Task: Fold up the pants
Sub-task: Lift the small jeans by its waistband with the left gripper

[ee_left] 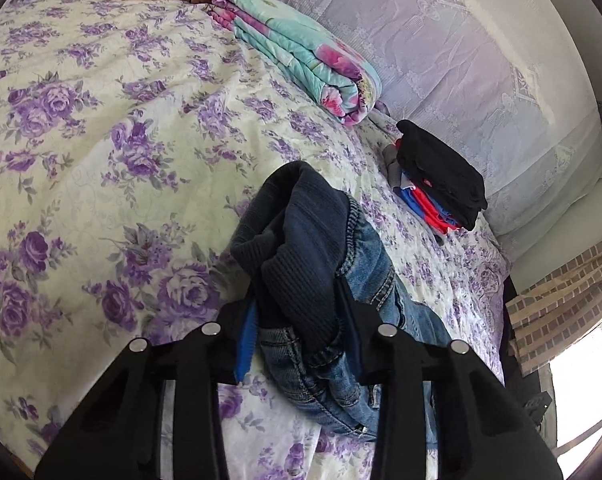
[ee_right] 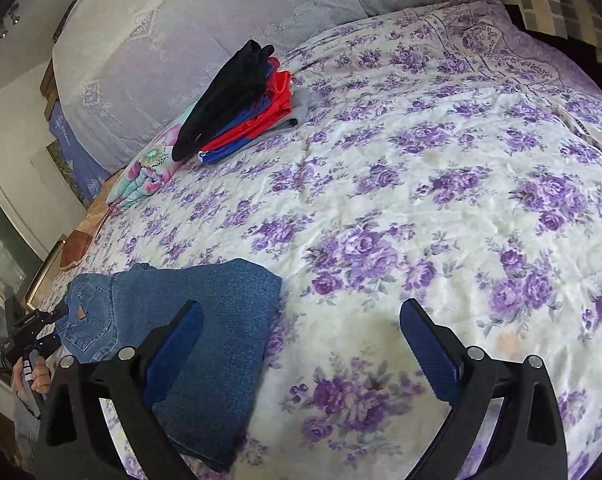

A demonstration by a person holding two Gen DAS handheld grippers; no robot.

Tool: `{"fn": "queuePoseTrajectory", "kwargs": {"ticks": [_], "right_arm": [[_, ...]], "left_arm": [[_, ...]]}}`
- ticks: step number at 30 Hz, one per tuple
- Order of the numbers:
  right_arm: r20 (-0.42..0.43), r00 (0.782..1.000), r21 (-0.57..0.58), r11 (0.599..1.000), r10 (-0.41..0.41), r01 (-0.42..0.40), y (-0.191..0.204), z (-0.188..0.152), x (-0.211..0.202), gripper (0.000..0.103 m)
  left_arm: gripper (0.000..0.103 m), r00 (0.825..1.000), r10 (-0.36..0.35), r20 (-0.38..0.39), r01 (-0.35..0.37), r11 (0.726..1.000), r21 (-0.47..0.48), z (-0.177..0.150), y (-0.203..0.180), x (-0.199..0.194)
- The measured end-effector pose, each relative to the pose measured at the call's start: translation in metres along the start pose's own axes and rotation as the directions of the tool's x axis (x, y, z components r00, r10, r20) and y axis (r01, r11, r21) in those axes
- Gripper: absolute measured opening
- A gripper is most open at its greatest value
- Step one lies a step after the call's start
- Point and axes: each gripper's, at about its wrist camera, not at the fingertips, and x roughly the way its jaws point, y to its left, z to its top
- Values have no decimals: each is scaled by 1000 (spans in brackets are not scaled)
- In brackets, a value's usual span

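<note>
Right now the left gripper [ee_left: 301, 320] is clamped on the jeans' [ee_left: 365, 280] waistband, bunched up off the bedspread [ee_left: 101, 140]. Over the sheet the right gripper [ee_right: 301, 344] gapes empty beside the jeans' folded part.

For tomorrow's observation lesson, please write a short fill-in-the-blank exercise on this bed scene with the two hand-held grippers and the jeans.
1. The left hand-held gripper is shut on the ____ end of the jeans.
2. The right hand-held gripper is ____ and holds nothing.
3. The top garment of the folded clothes stack is ____ in colour.
4. The bedspread is printed with ____ flowers.

Missing words: waistband; open; black; purple
</note>
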Motion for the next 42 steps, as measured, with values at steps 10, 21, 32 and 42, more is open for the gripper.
{"fn": "queuePoseTrajectory", "kwargs": {"ticks": [10,21,32,42], "right_arm": [[54,998,81,996,22,-26,-31,-8,-20,99],[135,988,135,987,71,-90,-54,-21,-42,99],[162,978,168,973,133,-160,-67,-21,-48,99],[157,980,159,977,119,-144,-66,-21,-45,99]], "left_arm": [[31,986,92,141,-125,960,250,-4,-89,-37],[24,969,-42,245,-122,777,617,-52,-252,-59],[24,998,-63,10,10,307,952,-249,-367,52],[51,998,-39,-41,47,139,989,-305,-351,76]]}}
